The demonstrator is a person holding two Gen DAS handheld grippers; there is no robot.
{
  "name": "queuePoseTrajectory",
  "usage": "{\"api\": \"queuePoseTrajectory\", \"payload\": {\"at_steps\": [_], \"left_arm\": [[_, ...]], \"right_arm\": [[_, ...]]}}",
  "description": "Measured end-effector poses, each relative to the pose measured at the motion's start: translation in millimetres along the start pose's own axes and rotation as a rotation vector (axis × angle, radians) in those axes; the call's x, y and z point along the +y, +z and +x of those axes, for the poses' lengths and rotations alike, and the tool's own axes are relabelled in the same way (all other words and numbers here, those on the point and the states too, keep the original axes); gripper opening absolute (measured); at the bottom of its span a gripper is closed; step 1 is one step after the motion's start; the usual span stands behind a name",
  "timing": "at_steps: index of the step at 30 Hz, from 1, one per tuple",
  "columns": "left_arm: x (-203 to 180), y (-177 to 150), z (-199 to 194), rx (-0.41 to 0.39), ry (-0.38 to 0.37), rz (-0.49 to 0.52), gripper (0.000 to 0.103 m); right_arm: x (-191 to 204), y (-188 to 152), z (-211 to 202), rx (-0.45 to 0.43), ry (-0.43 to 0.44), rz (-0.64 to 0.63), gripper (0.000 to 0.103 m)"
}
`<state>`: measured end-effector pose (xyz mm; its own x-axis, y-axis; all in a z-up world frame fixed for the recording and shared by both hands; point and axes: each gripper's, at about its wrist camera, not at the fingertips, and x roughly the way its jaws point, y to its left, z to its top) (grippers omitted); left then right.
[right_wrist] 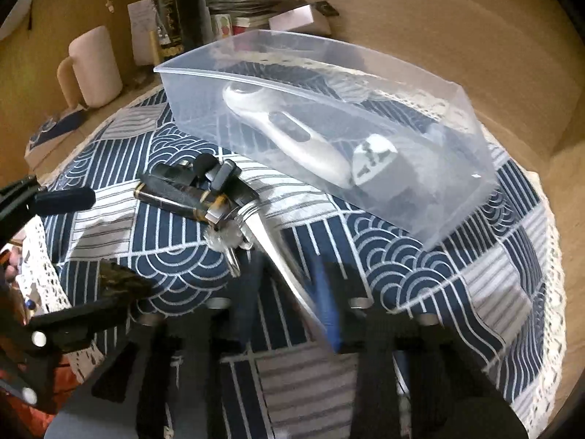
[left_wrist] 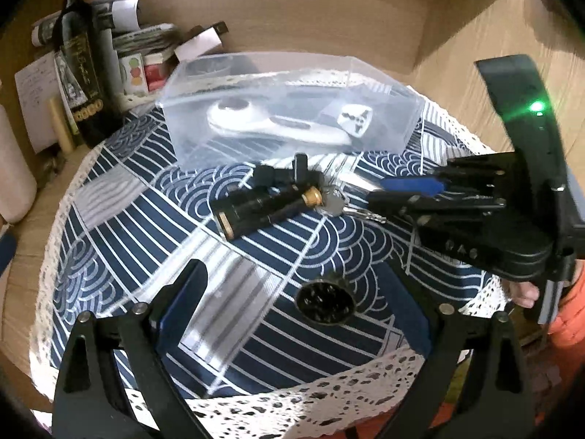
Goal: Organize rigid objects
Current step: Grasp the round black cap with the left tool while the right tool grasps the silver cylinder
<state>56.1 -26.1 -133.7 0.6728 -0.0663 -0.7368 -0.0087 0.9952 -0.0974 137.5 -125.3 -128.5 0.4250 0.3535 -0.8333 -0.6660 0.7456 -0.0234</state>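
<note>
The black lock cylinder, brass at both ends, lies near the middle of the round table on the blue-and-white wave-patterned tablecloth, with a bunch of keys touching its right end. Just beyond it, toward the far side, stands a clear plastic box. The box holds a white handheld device lying flat and, to its right, a white plug adapter. On the near side of the cloth sits a small round black cap, apart from the lock and between the fingers of the left gripper, which is spread wide and touches nothing. The right gripper reaches in from the right toward the keys. Its blue-padded fingers are drawn close together on a flat silver strip that runs from the key bunch back between them, though the blur there leaves the exact contact unclear. At the far left edge, off the cloth, are a dark bottle, a stack of papers and small cartons, and a pale mug.
</note>
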Motion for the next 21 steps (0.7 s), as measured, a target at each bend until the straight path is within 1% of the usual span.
{"api": "queuePoseTrajectory", "payload": {"at_steps": [1, 2, 3, 4, 5, 6, 7, 8, 11, 15, 21], "left_arm": [[0, -2, 1, 0.001, -0.001, -0.002, 0.089], [-1, -4, 3, 0.007, 0.001, 0.002, 0.081], [-1, -5, 5, 0.013, -0.001, 0.007, 0.077], [-1, -6, 7, 0.019, -0.006, 0.011, 0.066], [-1, -8, 8, 0.025, -0.012, 0.018, 0.061], [-2, -9, 8, 0.019, -0.006, 0.025, 0.053], [-2, -10, 7, 0.008, 0.000, 0.033, 0.040], [-2, -10, 6, 0.009, -0.004, 0.038, 0.032], [4, -6, 5, 0.003, -0.027, 0.024, 0.032], [13, 6, -1, -0.038, -0.009, 0.011, 0.032], [27, 41, -19, -0.133, 0.016, -0.004, 0.032]], "right_arm": [[0, -5, -3, -0.006, 0.000, 0.009, 0.014], [1, -9, -6, -0.011, -0.001, 0.017, 0.014], [0, -13, -10, -0.018, -0.003, 0.031, 0.014], [-1, -16, -14, -0.028, 0.000, 0.044, 0.014], [-2, -18, -19, -0.039, 0.006, 0.063, 0.014], [-4, -20, -23, -0.051, 0.008, 0.078, 0.014], [-4, -20, -27, -0.064, 0.006, 0.088, 0.014], [-5, -21, -32, -0.078, 0.001, 0.097, 0.014], [-9, -18, -48, -0.125, -0.003, 0.128, 0.014], [-12, -4, -64, -0.196, -0.024, 0.141, 0.014], [-20, 19, -89, -0.291, -0.061, 0.141, 0.014]]}}
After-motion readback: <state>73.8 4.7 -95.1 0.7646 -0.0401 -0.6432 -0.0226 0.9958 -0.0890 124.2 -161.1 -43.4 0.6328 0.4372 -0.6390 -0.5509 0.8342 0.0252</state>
